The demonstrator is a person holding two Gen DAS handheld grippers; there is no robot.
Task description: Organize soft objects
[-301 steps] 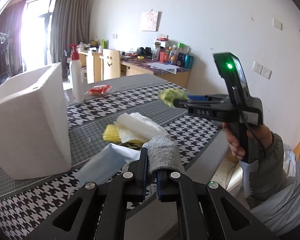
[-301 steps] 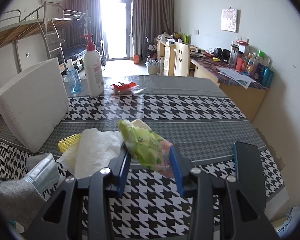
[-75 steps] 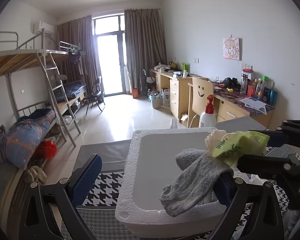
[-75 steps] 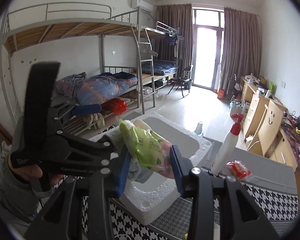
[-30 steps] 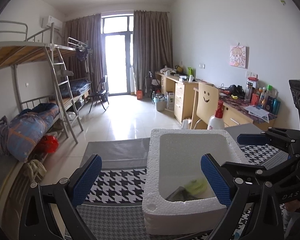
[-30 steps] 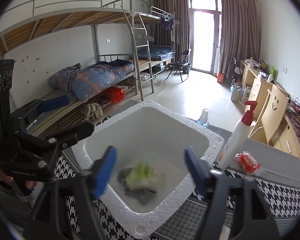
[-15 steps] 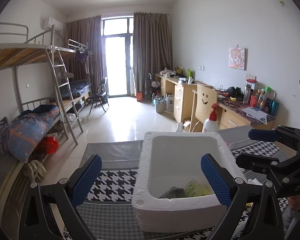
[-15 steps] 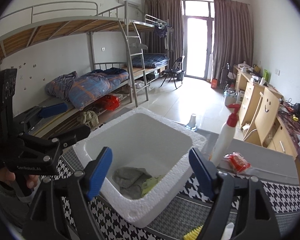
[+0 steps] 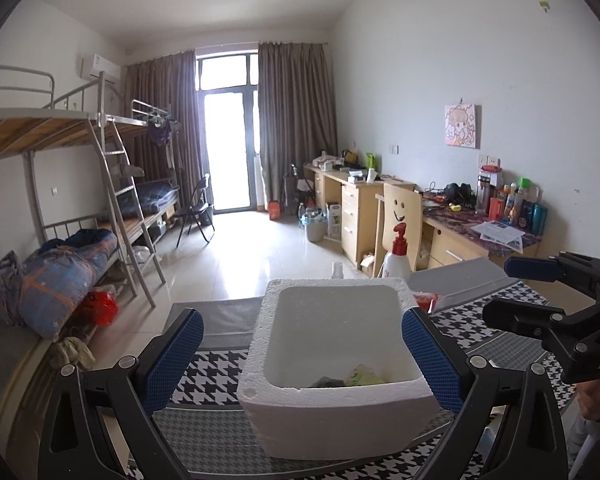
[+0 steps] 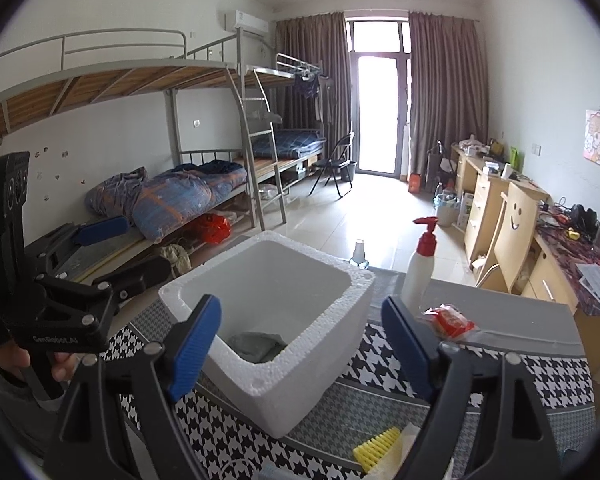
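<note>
Foam box (image 9: pixel 332 412) of white polystyrene fills the lower centre of the left wrist view, standing on the houndstooth-covered table (image 9: pixel 212 372). Inside it, at the bottom near the front wall, lie a grey sock (image 9: pixel 327 382) and a green wipes packet (image 9: pixel 364 376), side by side and mostly hidden by the rim. The left gripper (image 9: pixel 302 356) frames the box with its jaws wide apart and nothing between them. At the right edge of the same view the right gripper (image 9: pixel 540 296) shows from the side, jaws apart too.

In the right wrist view the box sits at centre, with the sock (image 10: pixel 256 346) visible in its bottom, and the right gripper's jaws stand spread wide and empty in front of it. A white pump bottle (image 10: pixel 420 268) with a red top stands just right of the box, and a red packet (image 10: pixel 450 322) lies near it. A yellow comb-like piece (image 10: pixel 378 448) lies at the lower centre-right, and the left gripper (image 10: pixel 112 248) appears at the left edge.
</note>
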